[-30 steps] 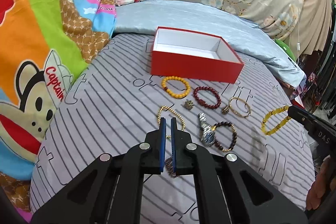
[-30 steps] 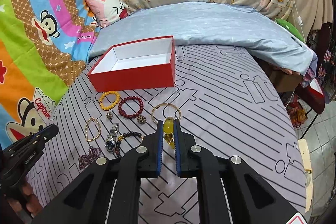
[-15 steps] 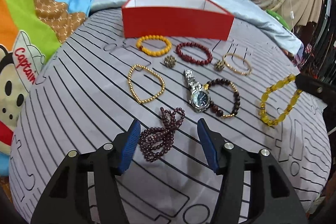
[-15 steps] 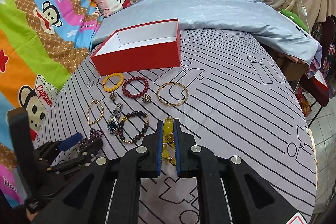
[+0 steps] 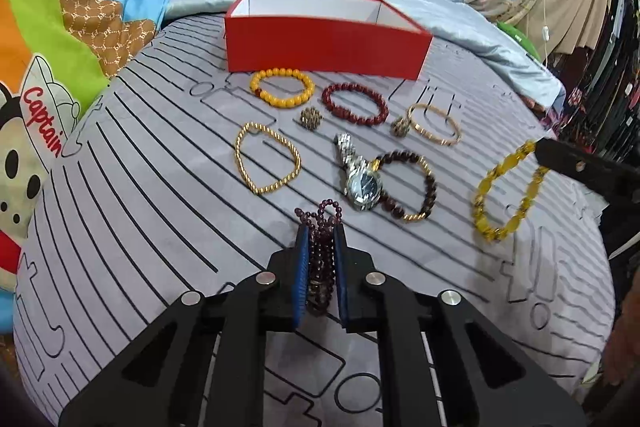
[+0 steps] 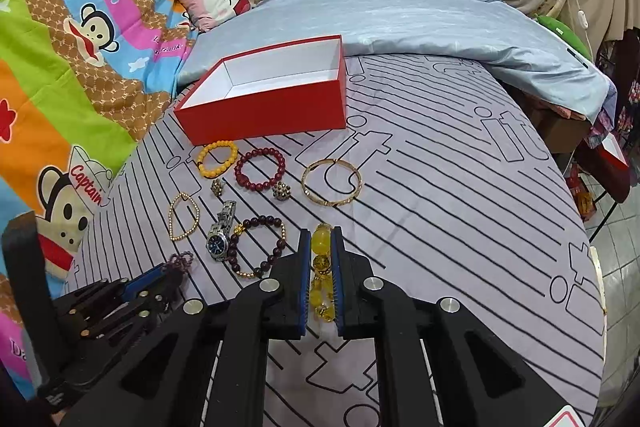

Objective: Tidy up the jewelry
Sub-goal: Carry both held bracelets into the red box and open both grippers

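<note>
An open red box [image 5: 326, 45] [image 6: 266, 103] with a white inside stands at the back of the striped bedsheet. My left gripper [image 5: 320, 239] is shut on a dark purple bead string [image 5: 320, 251] low on the sheet. My right gripper [image 6: 321, 241] is shut on a yellow bead bracelet [image 6: 322, 267], which hangs at the right in the left wrist view [image 5: 504, 191]. Lying loose are an orange bead bracelet [image 5: 282, 87], a dark red bead bracelet [image 5: 355, 103], a gold chain [image 5: 267, 163], a silver watch [image 5: 358, 175], a brown bead bracelet [image 5: 408, 187] and a gold bangle [image 5: 434, 125].
Two small gold bead clusters [image 5: 311, 118] [image 5: 400, 127] lie among the bracelets. A light blue quilt [image 6: 420, 23] lies behind the box, a cartoon blanket [image 6: 72, 47] at the left. The bed's right edge [image 6: 596, 267] drops to the floor.
My left gripper went from shut to wide open around the purple bead string, then closed on it. My right gripper kept its hold on the yellow bracelet and moved a little.
</note>
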